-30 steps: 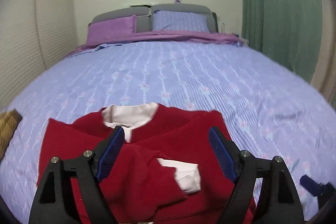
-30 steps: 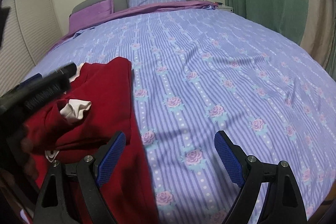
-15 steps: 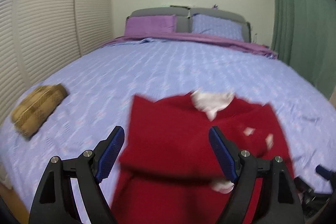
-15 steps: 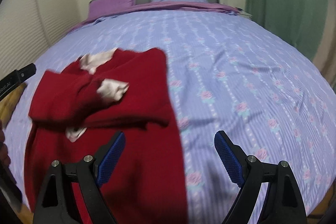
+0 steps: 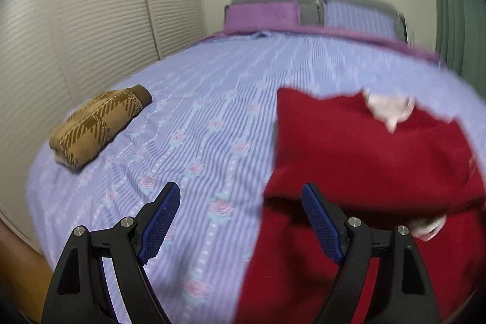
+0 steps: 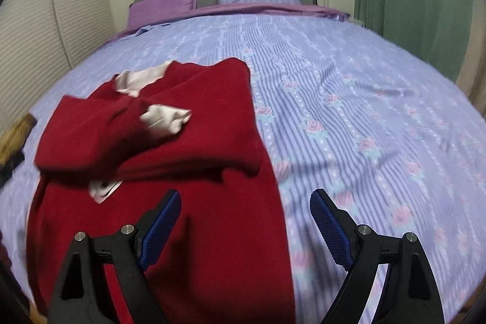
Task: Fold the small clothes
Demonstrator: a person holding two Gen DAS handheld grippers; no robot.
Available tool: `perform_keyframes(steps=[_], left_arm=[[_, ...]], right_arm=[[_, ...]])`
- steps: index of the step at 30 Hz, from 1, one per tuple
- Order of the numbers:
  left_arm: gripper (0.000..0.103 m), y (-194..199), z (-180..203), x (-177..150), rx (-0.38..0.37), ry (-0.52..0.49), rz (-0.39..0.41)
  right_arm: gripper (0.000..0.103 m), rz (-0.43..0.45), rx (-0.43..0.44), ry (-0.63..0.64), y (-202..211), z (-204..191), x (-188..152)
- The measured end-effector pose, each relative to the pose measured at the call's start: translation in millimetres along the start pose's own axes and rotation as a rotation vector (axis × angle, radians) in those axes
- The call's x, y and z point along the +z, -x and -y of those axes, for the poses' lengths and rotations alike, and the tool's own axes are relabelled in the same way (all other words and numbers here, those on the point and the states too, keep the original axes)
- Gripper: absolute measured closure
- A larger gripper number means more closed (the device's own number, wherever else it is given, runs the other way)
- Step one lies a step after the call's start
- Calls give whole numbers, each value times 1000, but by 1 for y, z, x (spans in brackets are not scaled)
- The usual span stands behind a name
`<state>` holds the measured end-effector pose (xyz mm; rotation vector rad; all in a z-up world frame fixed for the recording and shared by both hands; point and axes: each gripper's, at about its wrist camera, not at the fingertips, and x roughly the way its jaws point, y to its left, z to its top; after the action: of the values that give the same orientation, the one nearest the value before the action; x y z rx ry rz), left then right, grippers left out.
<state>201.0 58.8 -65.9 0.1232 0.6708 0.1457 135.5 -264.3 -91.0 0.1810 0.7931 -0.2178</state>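
Lying on lilac rose-striped bed [image 6: 349, 99], red knit sweater [image 6: 194, 148]; both jaws apart, empty; only left view shows folded brown plaid garment [image 5: 97, 126].

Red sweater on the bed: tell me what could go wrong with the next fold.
1. The red sweater hangs over the bed's near edge; tugging could slide it off.
2. The folded sleeve with its white cuff lies loose on top and may unfold.
3. Both grippers, left and right, are open and empty.
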Motion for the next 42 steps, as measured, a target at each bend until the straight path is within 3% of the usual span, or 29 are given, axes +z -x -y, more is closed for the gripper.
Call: perform_keyframes(steps=[2,7,11,15,21,27,31,34,36,37,38,39,40,42], left_arm=[[21,-9,-1,-3,0,-18,-19],[21,-18,-15,7,-48,66,-5],[22,-21,-23,26,-71,95,32],[22,-36,-23,20,-103,44,-25],[22,-26,-29,-12,-134,-64,-24],[25,-38,-12,-4,-127,-115,5],[43,-55,0,5,-175,-143,-30],[67,-52,0,1,-260,-146,-46],[67,-50,0,-2,-268,-142,-47],[57,-52,1,-1,-258,-142,-47],[42,-56,0,1,-234,-133,-43],[36,-59,-1,3,-218,-115,-39],[34,-62,-4,5,-233,-96,-40],[55,-68,-11,6,-339,-59,-61]], right_arm=[[16,5,-1,-1,-5,1,5],[16,95,61,-21,5,-10,16],[16,172,178,19,19,-48,32],[16,161,247,53,4,-89,47],[16,133,199,82,-34,-124,55],[16,112,188,70,-38,-122,52],[16,81,168,72,-46,-123,51],[16,79,161,72,-46,-125,51],[16,80,161,66,-46,-125,52],[16,79,165,63,-46,-125,52],[16,78,167,60,-46,-124,52],[16,77,168,59,-46,-124,52],[16,74,167,57,-46,-123,52],[16,65,163,59,-46,-123,51]])
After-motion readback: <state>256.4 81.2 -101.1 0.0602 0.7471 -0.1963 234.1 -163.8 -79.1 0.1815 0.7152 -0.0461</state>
